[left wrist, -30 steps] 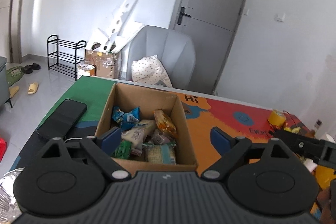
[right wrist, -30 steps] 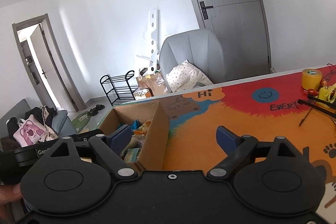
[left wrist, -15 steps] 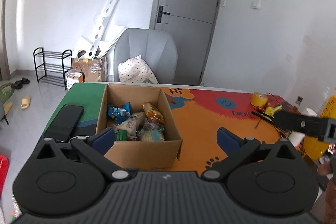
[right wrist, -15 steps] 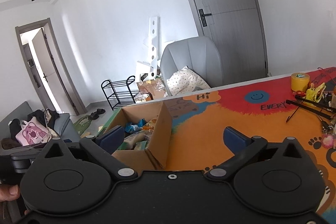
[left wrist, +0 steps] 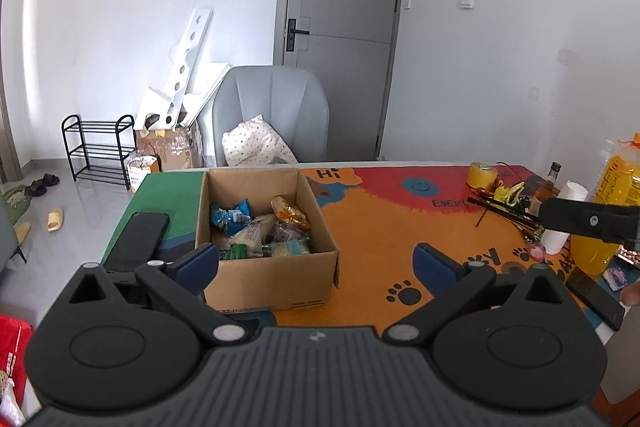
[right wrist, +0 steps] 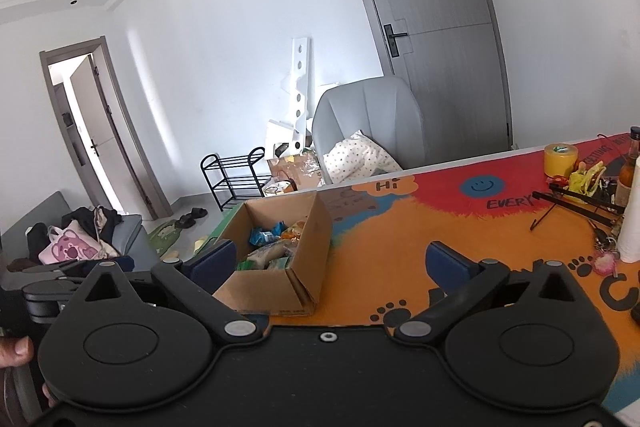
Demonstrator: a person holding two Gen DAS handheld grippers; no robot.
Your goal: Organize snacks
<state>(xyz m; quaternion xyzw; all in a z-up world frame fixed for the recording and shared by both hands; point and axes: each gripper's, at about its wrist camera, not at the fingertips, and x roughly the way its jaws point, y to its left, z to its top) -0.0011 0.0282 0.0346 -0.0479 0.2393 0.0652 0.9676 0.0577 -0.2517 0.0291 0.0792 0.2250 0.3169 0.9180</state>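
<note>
An open cardboard box (left wrist: 276, 275) stands on the colourful table mat (left wrist: 380, 227) and holds several snack packets, among them a blue one (left wrist: 230, 215), an orange one (left wrist: 290, 213) and a pale one (left wrist: 252, 233). My left gripper (left wrist: 316, 263) is open and empty, hovering short of the box's near wall. In the right wrist view the box (right wrist: 312, 239) is ahead and to the left. My right gripper (right wrist: 330, 259) is also open, with nothing between its fingers. The right gripper's black body (left wrist: 588, 223) shows at the right edge of the left wrist view.
A black phone (left wrist: 138, 241) lies left of the box. On the table's right are a yellow tape roll (left wrist: 482, 175), black sticks (right wrist: 576, 203), a white cup (left wrist: 564, 219) and an orange drink bottle (left wrist: 612, 203). A grey chair (left wrist: 276, 115) stands beyond the far edge.
Both grippers have pulled back and risen from the box, which now looks smaller and farther off. Their jaws have spread a little wider. The left view has rolled level.
</note>
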